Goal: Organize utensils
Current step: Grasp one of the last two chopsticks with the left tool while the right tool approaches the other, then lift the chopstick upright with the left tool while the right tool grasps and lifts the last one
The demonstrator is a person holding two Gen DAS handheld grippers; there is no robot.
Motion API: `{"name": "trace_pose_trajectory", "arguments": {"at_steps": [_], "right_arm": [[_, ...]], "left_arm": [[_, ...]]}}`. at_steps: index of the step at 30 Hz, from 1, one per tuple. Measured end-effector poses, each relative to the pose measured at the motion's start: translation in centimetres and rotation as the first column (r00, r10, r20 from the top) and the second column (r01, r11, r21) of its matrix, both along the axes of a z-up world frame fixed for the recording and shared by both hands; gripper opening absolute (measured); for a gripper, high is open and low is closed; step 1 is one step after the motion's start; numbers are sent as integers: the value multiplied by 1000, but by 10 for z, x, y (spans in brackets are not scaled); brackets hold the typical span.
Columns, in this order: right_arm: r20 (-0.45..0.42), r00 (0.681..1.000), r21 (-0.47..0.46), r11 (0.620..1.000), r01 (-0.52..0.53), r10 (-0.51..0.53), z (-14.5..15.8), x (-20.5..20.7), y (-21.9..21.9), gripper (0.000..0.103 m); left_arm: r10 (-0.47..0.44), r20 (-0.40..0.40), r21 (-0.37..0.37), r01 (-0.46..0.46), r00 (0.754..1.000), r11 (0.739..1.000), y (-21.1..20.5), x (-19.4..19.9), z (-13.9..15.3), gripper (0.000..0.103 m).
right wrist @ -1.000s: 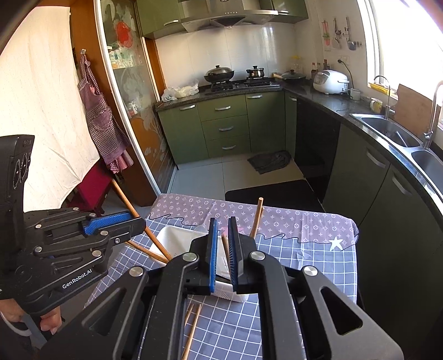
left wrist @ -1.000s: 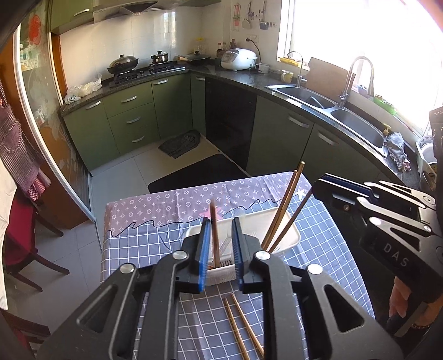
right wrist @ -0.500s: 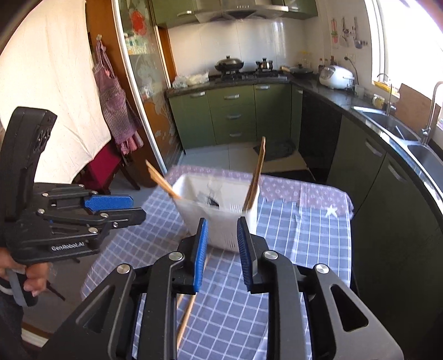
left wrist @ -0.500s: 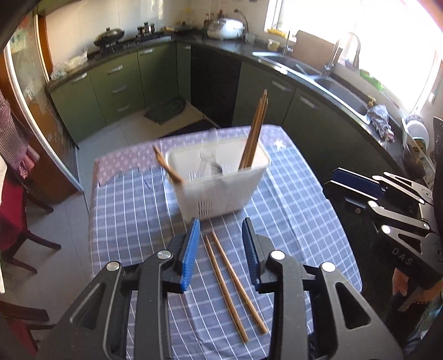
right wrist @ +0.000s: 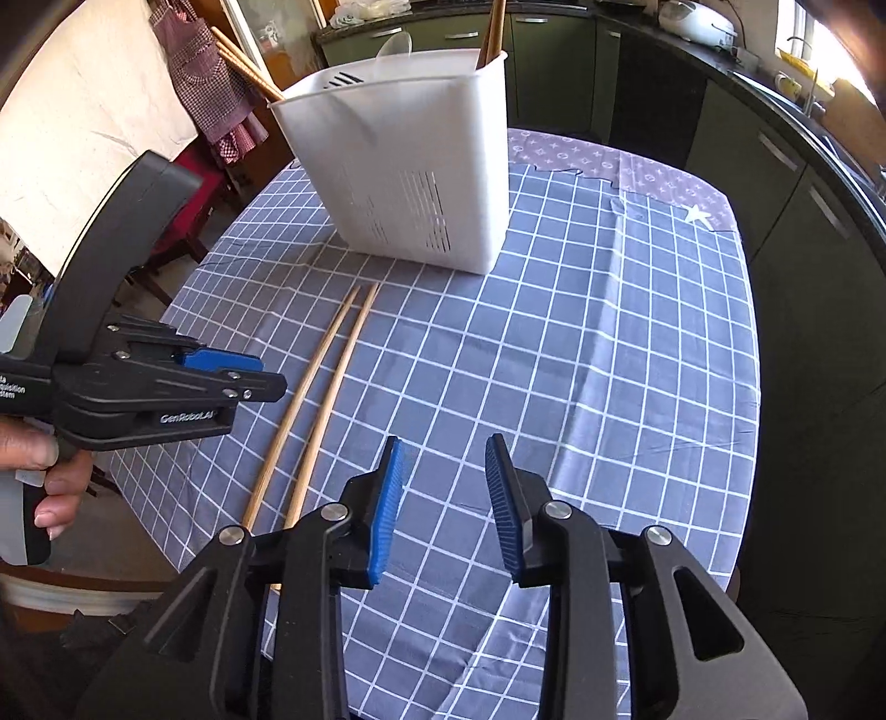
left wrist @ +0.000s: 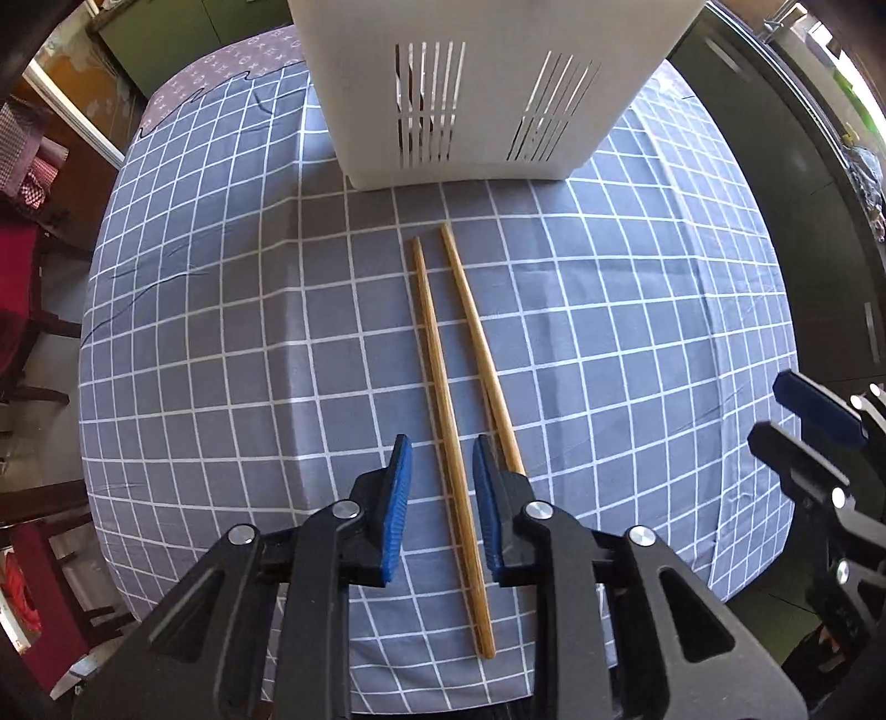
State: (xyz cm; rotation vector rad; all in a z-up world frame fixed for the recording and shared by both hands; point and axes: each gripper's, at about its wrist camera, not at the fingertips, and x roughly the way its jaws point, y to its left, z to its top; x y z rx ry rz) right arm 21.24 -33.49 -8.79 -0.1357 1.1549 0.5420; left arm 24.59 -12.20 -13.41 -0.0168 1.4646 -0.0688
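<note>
Hovered low over the counter, left gripper with fingers parted and grasping nothing, straddling one chopstick of the two lying side by side on the checked cloth; second chopstick partly tucked under the right-hand finger, so likely to be nudged or caught along with the first; probably lined up this way to close on a single stick along its length. Held off to the side over bare cloth, right gripper likewise released and empty, apparently waiting its turn; well apart from the pair. Stood just beyond the chopstick tips, white slotted holder, already carrying several sticks leaning out of its top; nothing between sticks and holder; only kitchen cabinets beyond.
</note>
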Motion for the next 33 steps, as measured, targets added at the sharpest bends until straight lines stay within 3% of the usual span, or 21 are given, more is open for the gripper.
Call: {"name": "trace_pose_trajectory", "arguments": {"at_steps": [2, 19, 28, 33], "right_arm": [[-7, 1000, 4, 1000, -2, 2, -2, 0, 0, 31], [-18, 1000, 32, 999, 6, -5, -5, 0, -12, 31], [-26, 1000, 22, 1000, 14, -13, -6, -1, -16, 31], [-35, 999, 13, 1000, 13, -12, -6, 1, -13, 31]], "left_arm": [[13, -9, 4, -13, 1000, 1000, -2, 4, -6, 12], [52, -39, 52, -50, 998, 997, -10, 25, -34, 11], [50, -34, 21, -50, 998, 999, -2, 19, -28, 6], [38, 36, -12, -38, 999, 999, 15, 11, -2, 6]]}}
